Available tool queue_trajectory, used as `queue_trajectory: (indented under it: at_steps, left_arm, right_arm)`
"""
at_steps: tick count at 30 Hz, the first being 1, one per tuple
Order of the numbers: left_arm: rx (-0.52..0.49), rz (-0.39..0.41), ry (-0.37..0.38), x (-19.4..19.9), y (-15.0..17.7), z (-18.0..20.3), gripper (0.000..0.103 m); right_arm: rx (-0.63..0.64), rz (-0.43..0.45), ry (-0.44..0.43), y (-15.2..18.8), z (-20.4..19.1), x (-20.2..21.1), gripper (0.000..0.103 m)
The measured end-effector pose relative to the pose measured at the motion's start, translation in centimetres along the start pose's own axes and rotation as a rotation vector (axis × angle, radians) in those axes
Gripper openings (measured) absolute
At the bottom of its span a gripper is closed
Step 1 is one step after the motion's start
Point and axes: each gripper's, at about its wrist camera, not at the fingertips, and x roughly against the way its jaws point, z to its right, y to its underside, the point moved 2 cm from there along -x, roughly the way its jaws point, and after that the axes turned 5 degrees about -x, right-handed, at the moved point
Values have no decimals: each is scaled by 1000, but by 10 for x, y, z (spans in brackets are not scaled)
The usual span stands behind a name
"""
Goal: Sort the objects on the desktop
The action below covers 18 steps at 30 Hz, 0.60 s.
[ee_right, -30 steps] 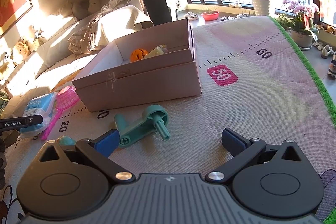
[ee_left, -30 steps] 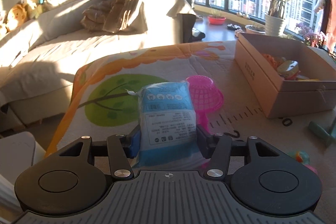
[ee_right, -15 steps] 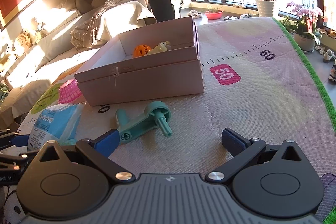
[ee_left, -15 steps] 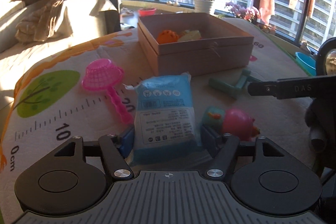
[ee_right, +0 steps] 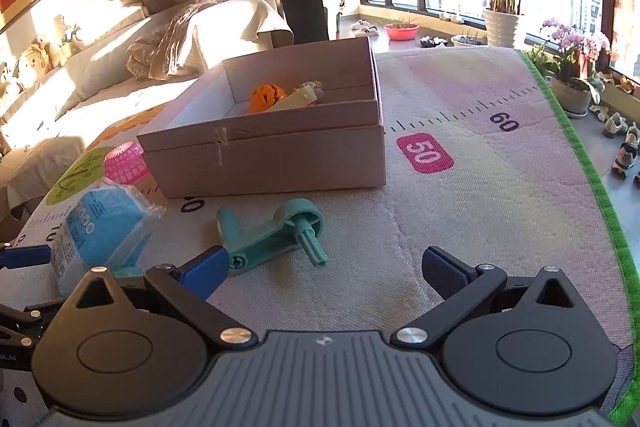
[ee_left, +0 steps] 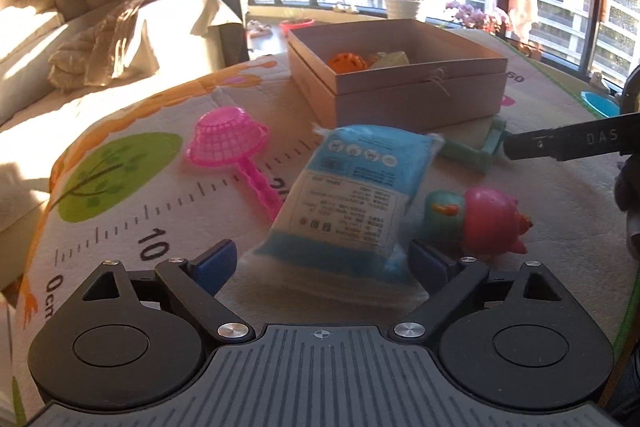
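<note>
Packet (ee_left: 352,199) on mat (ee_left: 120,227), strainer (ee_left: 228,143) left, box (ee_left: 416,99) behind.

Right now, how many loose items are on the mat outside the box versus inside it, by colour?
Outside the box:
Pink: 1, strainer
Blue: 1, packet
Teal: 1, crank toy
Teal and pink: 1, small toy
Inside:
Orange: 1, ball
Pale yellow: 1, toy
Total: 6

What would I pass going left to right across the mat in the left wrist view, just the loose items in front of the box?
Pink strainer → blue packet, lying between the opening fingers of the left gripper → pink and teal toy.
</note>
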Motion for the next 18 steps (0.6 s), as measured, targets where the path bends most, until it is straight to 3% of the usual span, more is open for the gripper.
queue_trajectory:
  at_steps: [2,4,7,11,18]
  left_arm:
    - [15,0,-26,0,1,-10,97]
    - [31,-1,-50,0,3,-18,97]
    - [61,-3,-77,1,6,-31,97]
    - [92,-10,-109,3,10,-46,97]
    - [128,23,-95,19,7,-52,98]
  right_arm:
    - [-5,14,4,-11,-4,1,97]
    - [-2,8,8,-21,-10,-2,77]
    - [22,-15,-3,-31,-23,-12,63]
    - [72,-46,-10,-31,-42,-27,63]
    - [65,-129,-98,-16,-59,-31,60]
